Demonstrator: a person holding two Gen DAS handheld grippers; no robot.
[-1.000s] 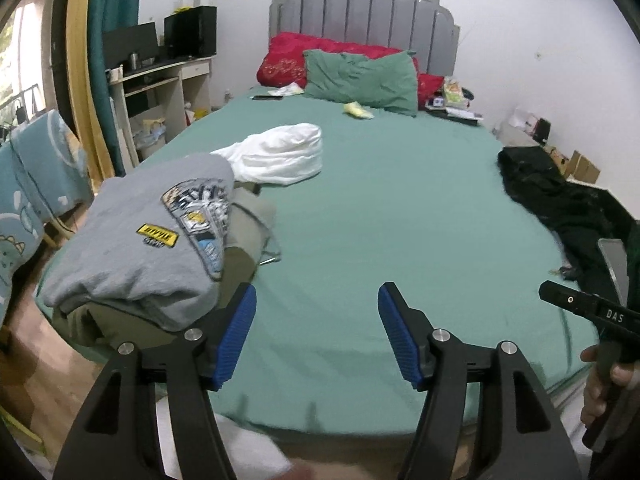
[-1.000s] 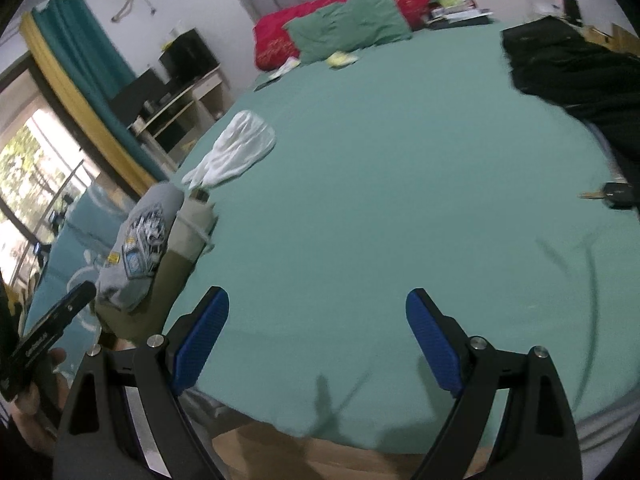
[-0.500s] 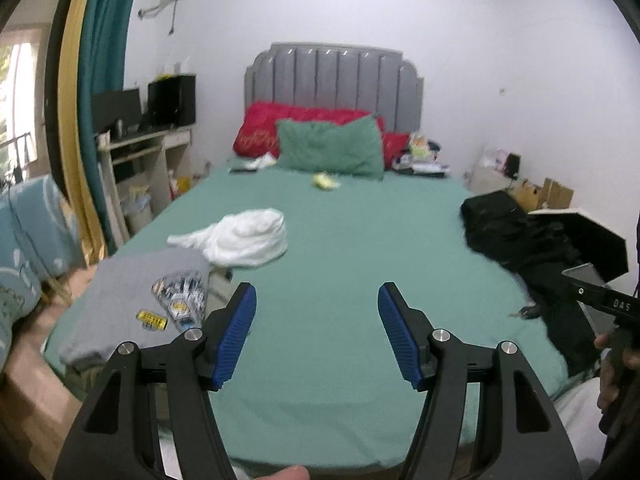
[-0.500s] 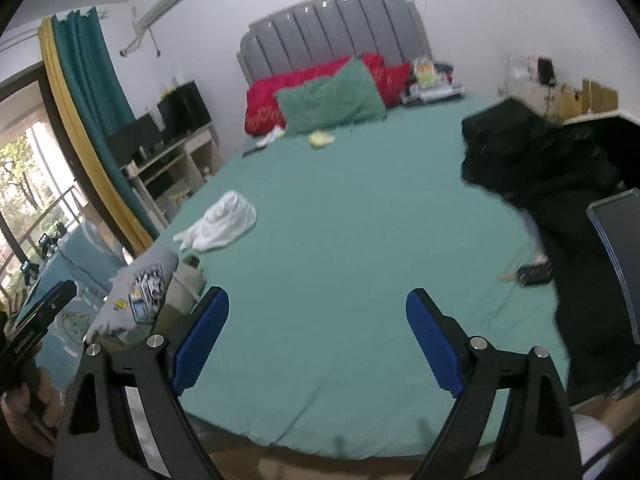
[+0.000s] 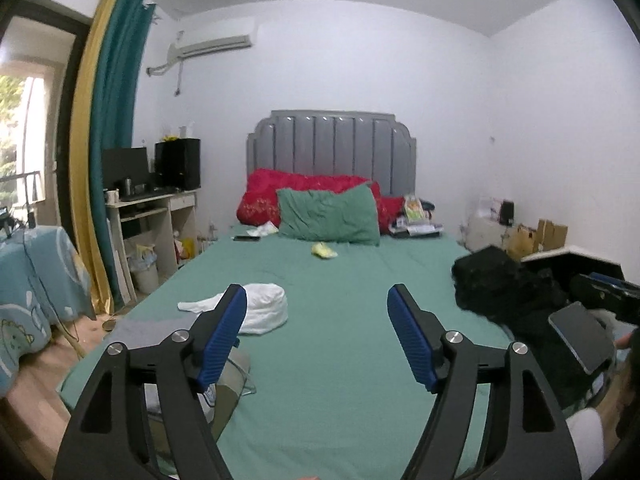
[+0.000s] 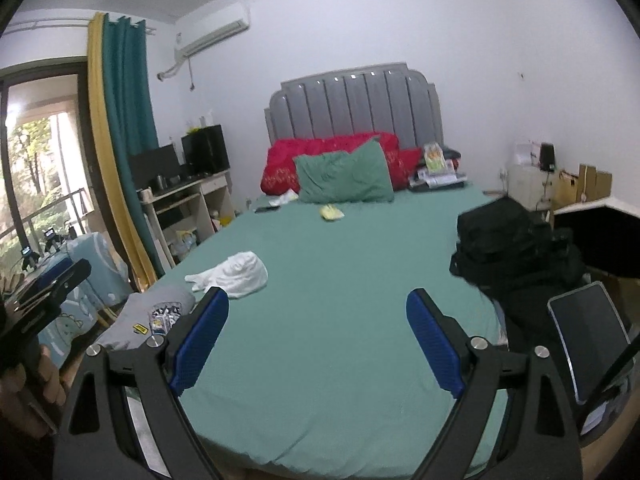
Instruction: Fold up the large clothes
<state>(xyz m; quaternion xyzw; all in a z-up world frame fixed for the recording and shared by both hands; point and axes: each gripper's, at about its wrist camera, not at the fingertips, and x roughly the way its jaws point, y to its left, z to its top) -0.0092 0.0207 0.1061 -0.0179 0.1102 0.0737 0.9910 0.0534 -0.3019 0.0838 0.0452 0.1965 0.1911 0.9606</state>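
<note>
The left hand-held gripper (image 5: pixel 316 336) fills the lower part of the left wrist view, its 2 blue-padded fingers spread wide and grasping nothing. The right hand-held gripper (image 6: pixel 318 342) sits the same way in the lower part of the right wrist view, released and empty. Both hang above the near end of the bed (image 5: pixel 340 344), which carries a green sheet and runs up the middle of each frame to a grey headboard (image 5: pixel 332 148).

A crumpled white garment (image 5: pixel 260 308) lies on the sheet left of centre, just above the left finger in the left wrist view; in the right wrist view it appears at (image 6: pixel 240 274). A folded grey sweatshirt (image 6: pixel 154 314) with a printed patch rests at the lower left corner of the bed, partly behind the left finger of the right hand-held gripper. A heap of black clothes (image 6: pixel 508 240) lies along the right edge of the bed, at centre right of the frame.

A green pillow (image 5: pixel 328 216) leans on red pillows (image 5: pixel 260 196) under the headboard, with a small yellow item (image 5: pixel 324 250) on the sheet just below them. A worktop (image 5: pixel 152 204) with a monitor stands at centre left, beside teal and yellow curtains (image 5: pixel 112 140).
</note>
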